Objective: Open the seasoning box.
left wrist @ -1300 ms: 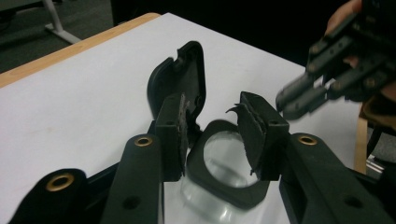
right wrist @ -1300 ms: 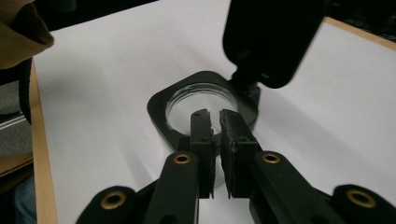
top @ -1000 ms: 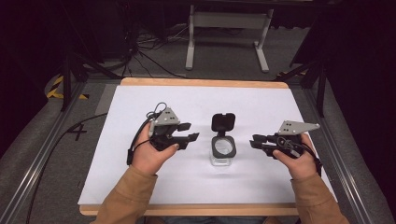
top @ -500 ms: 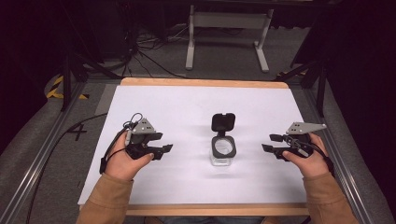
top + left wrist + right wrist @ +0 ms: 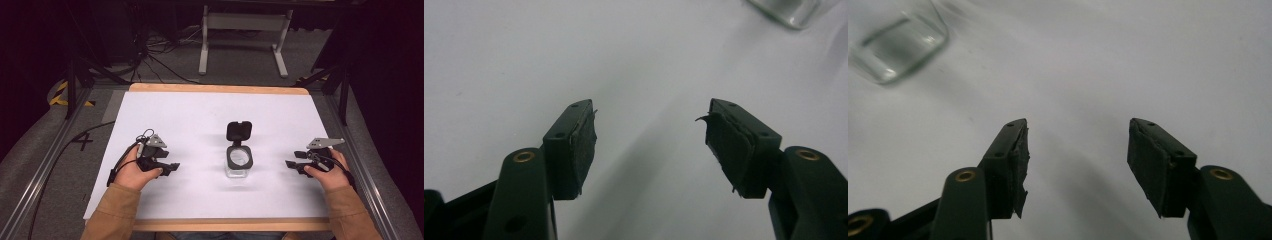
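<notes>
Mid-table (image 5: 165,107): clear jar (image 5: 239,161), black lid (image 5: 239,131) flipped back on its far side. Well apart from both claws, between them, roughly level. Left gripper (image 5: 172,167) slightly nearer than right gripper (image 5: 291,164). Jaws just opened on both, spread wide, holding nothing.

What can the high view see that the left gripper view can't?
High view alone: the jar's black flip lid standing open, both hands, the right gripper, the table's wooden edge and the floor beyond.

Left gripper view alone: a close look at the left gripper's worn black pads, frayed at the edges, jaws wide apart with nothing between them.

Both: the white tabletop, the left gripper and the clear jar, cut off at a corner of the gripper view.
</notes>
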